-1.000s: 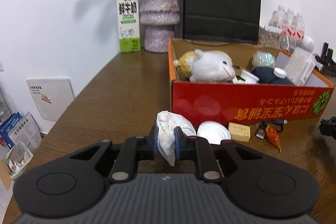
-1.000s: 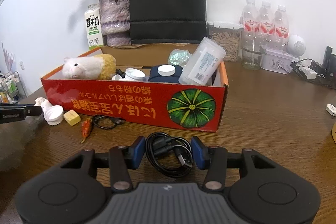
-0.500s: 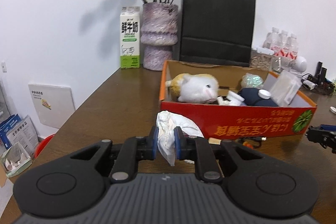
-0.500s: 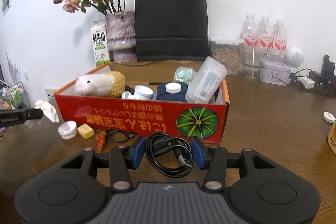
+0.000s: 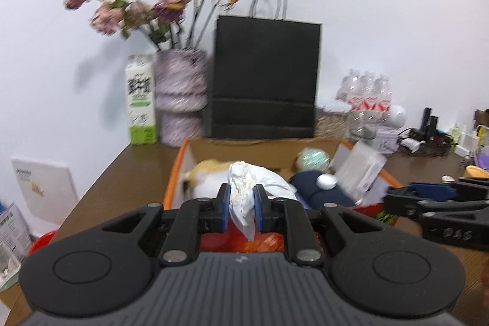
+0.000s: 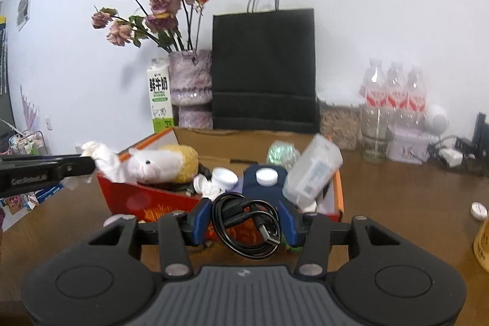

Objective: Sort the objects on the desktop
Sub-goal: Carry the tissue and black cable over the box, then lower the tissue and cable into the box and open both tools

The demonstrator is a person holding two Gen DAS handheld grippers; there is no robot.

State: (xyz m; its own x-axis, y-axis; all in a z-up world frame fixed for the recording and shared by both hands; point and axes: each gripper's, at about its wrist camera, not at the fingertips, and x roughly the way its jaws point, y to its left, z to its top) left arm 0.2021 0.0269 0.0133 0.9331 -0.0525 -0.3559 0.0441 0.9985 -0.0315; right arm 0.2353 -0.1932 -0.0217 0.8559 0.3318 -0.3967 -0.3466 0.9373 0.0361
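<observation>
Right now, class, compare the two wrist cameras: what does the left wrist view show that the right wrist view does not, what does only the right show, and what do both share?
Only the left wrist view shows the white panel leaning against the wall below the table edge.

Only the right wrist view shows the coiled black cable clamped in the right gripper, and a small white cap lying on the table.

Both show the crumpled white tissue pinched in the left gripper, the red box, the plush toy, the black paper bag, the vase of flowers and the milk carton.

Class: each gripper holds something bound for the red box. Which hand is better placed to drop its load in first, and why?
Probably left: the left gripper holds the crumpled tissue at the red box's rim, while the right gripper's cable seems short of it.
</observation>
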